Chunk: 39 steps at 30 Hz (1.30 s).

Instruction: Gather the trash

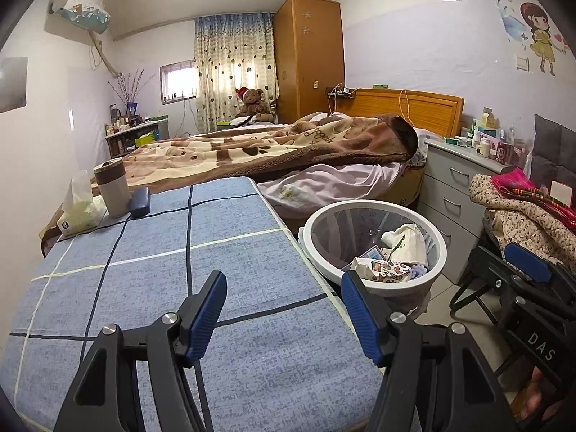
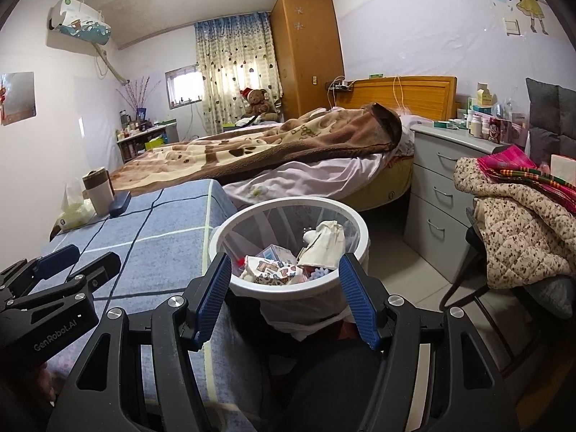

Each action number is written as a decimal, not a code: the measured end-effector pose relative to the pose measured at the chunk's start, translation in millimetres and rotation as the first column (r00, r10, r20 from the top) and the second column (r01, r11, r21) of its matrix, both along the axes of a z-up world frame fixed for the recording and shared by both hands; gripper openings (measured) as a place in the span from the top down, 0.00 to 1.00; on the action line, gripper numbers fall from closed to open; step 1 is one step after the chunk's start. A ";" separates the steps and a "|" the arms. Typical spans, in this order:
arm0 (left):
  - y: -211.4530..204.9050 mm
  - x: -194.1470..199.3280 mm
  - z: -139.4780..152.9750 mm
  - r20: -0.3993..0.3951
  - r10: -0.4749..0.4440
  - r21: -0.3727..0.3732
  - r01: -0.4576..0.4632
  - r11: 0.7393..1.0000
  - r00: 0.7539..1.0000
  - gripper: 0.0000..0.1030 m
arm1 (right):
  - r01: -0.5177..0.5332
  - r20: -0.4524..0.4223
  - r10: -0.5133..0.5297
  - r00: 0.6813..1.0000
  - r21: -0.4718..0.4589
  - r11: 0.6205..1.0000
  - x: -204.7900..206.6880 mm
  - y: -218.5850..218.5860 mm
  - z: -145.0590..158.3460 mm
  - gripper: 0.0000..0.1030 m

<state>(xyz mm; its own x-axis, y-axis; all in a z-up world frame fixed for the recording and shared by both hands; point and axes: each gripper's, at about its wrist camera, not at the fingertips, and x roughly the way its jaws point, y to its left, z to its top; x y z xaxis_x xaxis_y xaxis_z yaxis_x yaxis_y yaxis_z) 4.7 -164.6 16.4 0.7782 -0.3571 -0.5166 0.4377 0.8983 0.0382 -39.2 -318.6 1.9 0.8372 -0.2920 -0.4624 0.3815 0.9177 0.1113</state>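
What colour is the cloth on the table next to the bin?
Blue-grey table cloth with dark and pale crossing lines, a check pattern; clearest in the left wrist view.

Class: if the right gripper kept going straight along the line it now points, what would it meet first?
Most likely the white trash bin: the right gripper, jaws open and empty, aims at its near rim and the crumpled wrappers inside. Depth is unclear, so it may strike the rim first.

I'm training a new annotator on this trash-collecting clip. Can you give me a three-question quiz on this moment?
1. True or false: the left gripper holds a piece of trash.
2. Which stands beside the tumbler on the checked cloth: A a kettle, B a dark case, C a shoe?
3. Where does the crumpled trash lie now?

Key: 1 false, both grippers are open and empty. 2 B. 3 In the white bin.
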 end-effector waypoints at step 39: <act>4.3 -1.0 0.3 -0.001 0.006 0.001 -0.006 1.000 1.000 0.36 | -0.001 0.001 0.001 1.000 0.003 1.000 1.3 3.4 3.6 0.38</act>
<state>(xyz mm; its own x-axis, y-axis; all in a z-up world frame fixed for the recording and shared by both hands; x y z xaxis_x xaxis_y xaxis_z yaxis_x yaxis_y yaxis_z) 3.7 -160.4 16.7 0.7794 -0.3523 -0.5181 0.4327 0.9007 0.0383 -37.9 -315.2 5.5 0.8379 -0.2899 -0.4625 0.3809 0.9175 0.1148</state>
